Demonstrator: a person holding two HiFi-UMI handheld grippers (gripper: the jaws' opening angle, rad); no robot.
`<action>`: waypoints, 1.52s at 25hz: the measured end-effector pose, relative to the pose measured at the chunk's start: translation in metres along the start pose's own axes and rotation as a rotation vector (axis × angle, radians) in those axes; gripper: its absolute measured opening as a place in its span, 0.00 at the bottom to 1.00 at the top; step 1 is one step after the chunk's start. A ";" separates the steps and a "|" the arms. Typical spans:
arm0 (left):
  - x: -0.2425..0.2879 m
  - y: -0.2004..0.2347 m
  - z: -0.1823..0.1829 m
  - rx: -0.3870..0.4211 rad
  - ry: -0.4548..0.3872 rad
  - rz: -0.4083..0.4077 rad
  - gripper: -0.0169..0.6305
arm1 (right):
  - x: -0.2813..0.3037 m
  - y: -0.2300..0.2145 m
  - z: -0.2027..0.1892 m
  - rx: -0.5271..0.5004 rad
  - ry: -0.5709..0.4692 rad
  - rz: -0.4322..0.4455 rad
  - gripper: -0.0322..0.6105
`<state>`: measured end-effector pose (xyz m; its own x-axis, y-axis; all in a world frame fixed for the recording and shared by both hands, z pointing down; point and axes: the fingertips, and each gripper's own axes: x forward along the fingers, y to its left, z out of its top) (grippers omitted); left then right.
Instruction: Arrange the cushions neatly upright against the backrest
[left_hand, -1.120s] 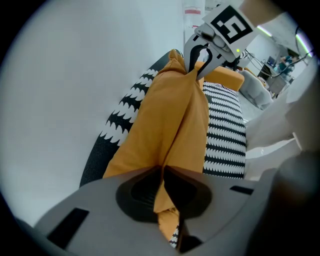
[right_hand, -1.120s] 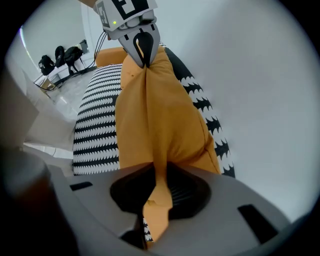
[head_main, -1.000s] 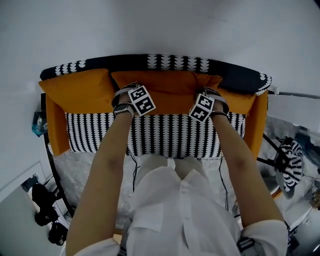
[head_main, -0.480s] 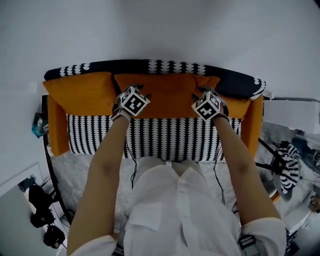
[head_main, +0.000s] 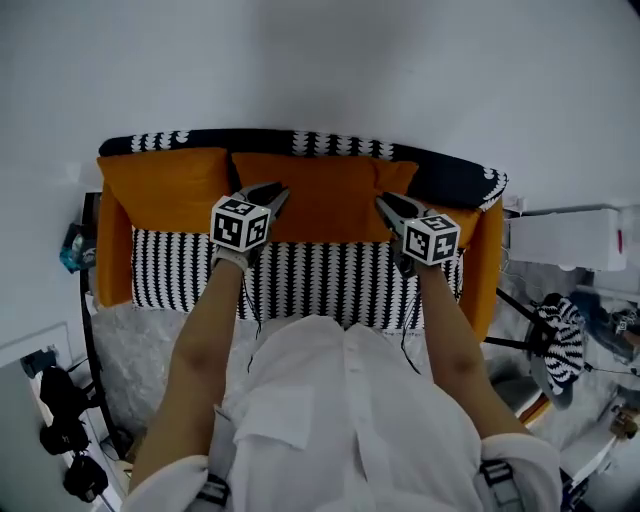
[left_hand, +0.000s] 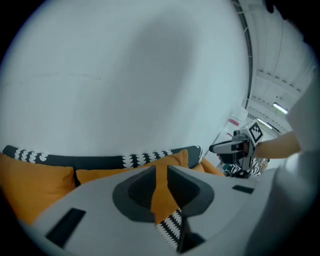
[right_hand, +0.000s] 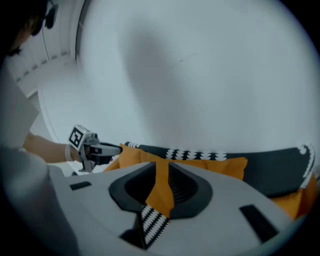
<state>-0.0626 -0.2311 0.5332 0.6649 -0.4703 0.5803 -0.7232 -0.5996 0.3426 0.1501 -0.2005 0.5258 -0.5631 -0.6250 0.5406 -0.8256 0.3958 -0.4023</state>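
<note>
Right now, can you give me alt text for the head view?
The left tool and right tool hover before either end of the middle orange cushion, which stands against the backrest of a black-and-white sofa. Their jaws, narrowly apart, have just been closing with nothing between them. A second orange cushion stands at left.

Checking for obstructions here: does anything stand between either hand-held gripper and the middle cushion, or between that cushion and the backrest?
Nothing visible does. The left hand-held gripper and right hand-held gripper hang just before the middle cushion; their jaws have just been closing, with nothing between them. The cushion meets the backrest directly.
</note>
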 end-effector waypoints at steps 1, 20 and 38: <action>-0.009 -0.007 0.003 -0.010 -0.031 -0.001 0.14 | -0.009 0.008 0.000 0.033 -0.035 0.024 0.17; -0.171 -0.096 0.049 -0.031 -0.485 0.114 0.05 | -0.123 0.079 0.017 -0.153 -0.215 0.051 0.06; -0.195 -0.108 0.061 0.014 -0.550 0.111 0.05 | -0.158 0.088 0.063 -0.244 -0.365 -0.026 0.06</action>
<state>-0.1022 -0.1142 0.3378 0.5869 -0.7974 0.1406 -0.7945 -0.5337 0.2898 0.1683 -0.1092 0.3584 -0.5279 -0.8165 0.2337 -0.8487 0.4966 -0.1819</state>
